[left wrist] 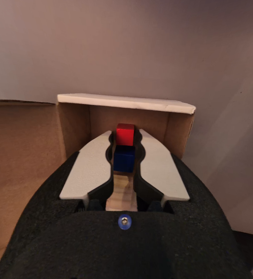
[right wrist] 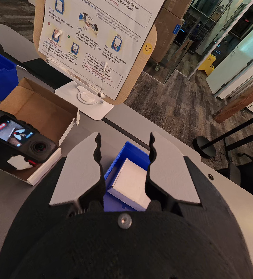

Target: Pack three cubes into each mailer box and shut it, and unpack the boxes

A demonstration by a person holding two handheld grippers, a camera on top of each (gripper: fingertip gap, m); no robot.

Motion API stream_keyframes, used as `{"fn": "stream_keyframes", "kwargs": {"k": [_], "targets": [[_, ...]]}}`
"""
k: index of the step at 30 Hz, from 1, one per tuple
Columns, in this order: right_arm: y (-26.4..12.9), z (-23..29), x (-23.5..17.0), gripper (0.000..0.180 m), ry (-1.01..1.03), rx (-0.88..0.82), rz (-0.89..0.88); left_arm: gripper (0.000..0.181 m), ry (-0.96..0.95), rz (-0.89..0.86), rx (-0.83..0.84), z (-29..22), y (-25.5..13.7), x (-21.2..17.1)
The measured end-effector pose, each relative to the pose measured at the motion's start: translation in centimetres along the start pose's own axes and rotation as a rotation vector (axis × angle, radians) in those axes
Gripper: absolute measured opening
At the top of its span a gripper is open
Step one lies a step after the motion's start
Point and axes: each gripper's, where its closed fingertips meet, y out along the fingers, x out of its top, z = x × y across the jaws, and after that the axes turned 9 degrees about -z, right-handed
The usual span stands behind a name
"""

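left gripper [left wrist: 125,132] inside open mailer box [left wrist: 125,101], jaws narrowly parted around red cube [left wrist: 125,134], grip uncertain | blue cube [left wrist: 124,160] just behind, in line | right gripper [right wrist: 125,135] jaws wide, empty, above shut mailer [right wrist: 130,184] in blue bin [right wrist: 131,149] on worktop [right wrist: 145,129]

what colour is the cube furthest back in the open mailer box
Red, just behind a blue cube; clearest in the left wrist view.

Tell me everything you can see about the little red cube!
The small red cube looks like painted wood, glossy, with sharp edges. It sits upright inside the open brown cardboard mailer box, near its back wall. A dark blue cube sits right in front of it; whether they touch is unclear. The left gripper has a fingertip on each side of it, apparently not squeezing it.
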Motion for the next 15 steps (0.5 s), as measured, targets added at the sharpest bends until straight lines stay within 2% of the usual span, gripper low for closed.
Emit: {"fn": "stream_keyframes", "kwargs": {"k": [1,4,6,8,11,12,15], "targets": [[0.1,0.0,-0.1,0.063,0.001,0.006,0.003,0.041,-0.003,-0.029,0.02,0.3,-0.6,0.4],[0.1,-0.3,-0.5,0.063,0.013,0.006,0.01,0.046,-0.033,-0.204,0.085,0.9,-4.7,2.3],[0.2,-0.7,-0.8,0.063,0.036,0.009,0.006,0.047,-0.085,-0.408,0.168,1.5,-9.5,4.0],[0.8,-0.3,-0.8,0.063,0.089,0.053,-0.013,0.05,-0.197,-0.638,0.327,3.3,-15.2,4.7],[3.3,1.8,-1.3,0.063,0.191,0.161,-0.013,0.054,-0.418,-0.87,0.59,6.6,-21.7,1.6],[4.4,3.0,-1.5,0.063,0.212,0.2,-0.005,0.054,-0.482,-0.902,0.624,7.3,-22.4,0.4],[8.1,5.8,-1.4,0.064,0.296,0.262,-0.043,0.049,-0.66,-0.839,0.588,8.9,-21.5,-3.1]]}}
